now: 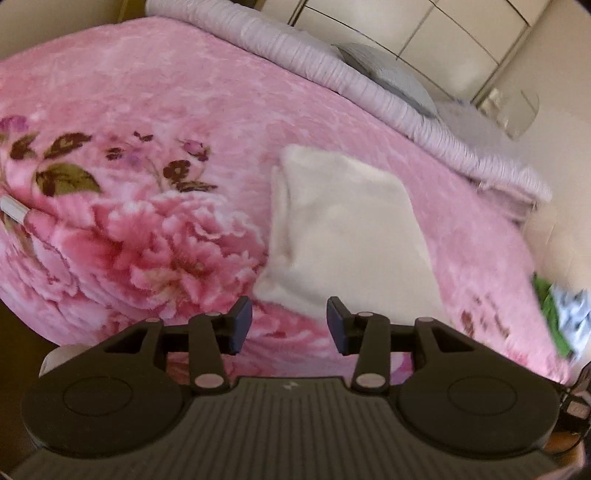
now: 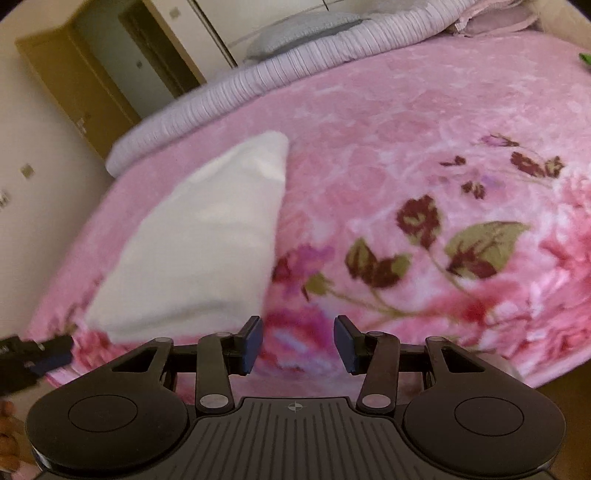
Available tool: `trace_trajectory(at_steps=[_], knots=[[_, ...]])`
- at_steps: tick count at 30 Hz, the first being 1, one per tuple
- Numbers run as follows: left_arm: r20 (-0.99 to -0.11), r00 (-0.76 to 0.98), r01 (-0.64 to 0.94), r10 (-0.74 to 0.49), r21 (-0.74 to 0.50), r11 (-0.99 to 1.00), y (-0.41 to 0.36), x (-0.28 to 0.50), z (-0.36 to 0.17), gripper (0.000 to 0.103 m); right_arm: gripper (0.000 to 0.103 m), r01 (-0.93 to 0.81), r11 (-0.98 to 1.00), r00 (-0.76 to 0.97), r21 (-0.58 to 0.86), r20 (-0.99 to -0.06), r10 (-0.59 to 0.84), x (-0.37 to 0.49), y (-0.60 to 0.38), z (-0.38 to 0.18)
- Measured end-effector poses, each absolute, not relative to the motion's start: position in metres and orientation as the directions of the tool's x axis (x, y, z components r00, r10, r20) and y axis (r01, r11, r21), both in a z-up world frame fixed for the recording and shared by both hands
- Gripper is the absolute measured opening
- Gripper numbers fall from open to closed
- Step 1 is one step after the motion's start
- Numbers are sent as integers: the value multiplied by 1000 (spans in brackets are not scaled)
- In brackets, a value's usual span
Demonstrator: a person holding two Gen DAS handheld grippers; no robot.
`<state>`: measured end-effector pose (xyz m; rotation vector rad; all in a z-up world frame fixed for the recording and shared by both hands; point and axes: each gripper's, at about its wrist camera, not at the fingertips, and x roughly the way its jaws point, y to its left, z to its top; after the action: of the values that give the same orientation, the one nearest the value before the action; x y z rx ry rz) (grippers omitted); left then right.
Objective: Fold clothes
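Note:
A white folded garment [image 1: 343, 229] lies flat on the pink floral blanket [image 1: 177, 110] of a bed. My left gripper [image 1: 290, 325] is open and empty, held above the blanket just short of the garment's near edge. In the right wrist view the garment [image 2: 199, 243] lies to the left, ahead of my right gripper [image 2: 298, 345], which is open and empty over the blanket [image 2: 424, 122]. The left gripper's tip [image 2: 51, 356] shows at the left edge of that view, near the garment's near corner.
A lilac ribbed bolster [image 1: 332, 74] and a grey pillow [image 1: 391, 77] line the bed's far side. A green and white cloth [image 1: 561, 314] sits at the bed's right edge. White wardrobe doors [image 1: 424, 26] stand behind. A doorway [image 2: 110, 74] is at the left.

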<state>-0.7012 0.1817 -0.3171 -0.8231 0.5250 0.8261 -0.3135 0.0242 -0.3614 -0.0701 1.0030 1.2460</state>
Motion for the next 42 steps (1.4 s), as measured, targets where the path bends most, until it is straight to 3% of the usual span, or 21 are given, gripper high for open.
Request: trace_trajectory(at_steps=[8, 12, 14, 16, 20, 24, 26, 27, 28, 35, 37, 39, 42], knots=[[-635, 642, -747, 430, -390, 539, 236, -658, -302, 32, 46, -829, 250, -78, 500, -546, 834, -296, 63, -343], [-628, 682, -686, 375, -372, 625, 284, -614, -310, 20, 33, -850, 154, -156, 505, -518, 841, -285, 108, -341], [-629, 700, -652, 338, -369, 662, 311, -590, -318, 11, 25, -876, 115, -171, 469, -525, 834, -278, 139, -341], [-637, 711, -620, 297, -369, 693, 338, -565, -329, 9, 17, -893, 81, -184, 442, -525, 831, -271, 171, -344], [-692, 688, -561, 218, -316, 765, 387, -514, -354, 8, 14, -912, -34, -266, 409, -525, 808, -259, 239, -351], [-733, 654, -530, 186, -268, 805, 412, -490, -373, 3, 13, -907, -118, -357, 405, -590, 724, -257, 298, -371], [-729, 668, -533, 152, -325, 781, 427, -490, -384, 3, 13, -915, -105, -348, 389, -631, 693, -253, 321, -382], [-725, 675, -534, 133, -355, 767, 435, -490, -390, 3, 2, -919, -85, -335, 385, -647, 685, -249, 331, -387], [-723, 679, -538, 129, -371, 757, 439, -490, -390, 3, 0, -917, -63, -328, 394, -655, 680, -242, 340, -393], [-692, 701, -611, 175, -455, 647, 456, -502, -366, 2, 0, -880, 101, -264, 465, -654, 709, -201, 354, -377], [-700, 702, -610, 135, -492, 622, 457, -501, -362, 2, 0, -851, 93, -313, 518, -640, 702, -197, 350, -367], [-747, 653, -637, 121, -456, 622, 457, -492, -369, 4, 0, -820, 81, -382, 567, -647, 660, -199, 355, -371], [-804, 571, -700, 167, -370, 611, 462, -489, -373, 4, 0, -864, 171, -280, 474, -733, 620, -203, 363, -387]])
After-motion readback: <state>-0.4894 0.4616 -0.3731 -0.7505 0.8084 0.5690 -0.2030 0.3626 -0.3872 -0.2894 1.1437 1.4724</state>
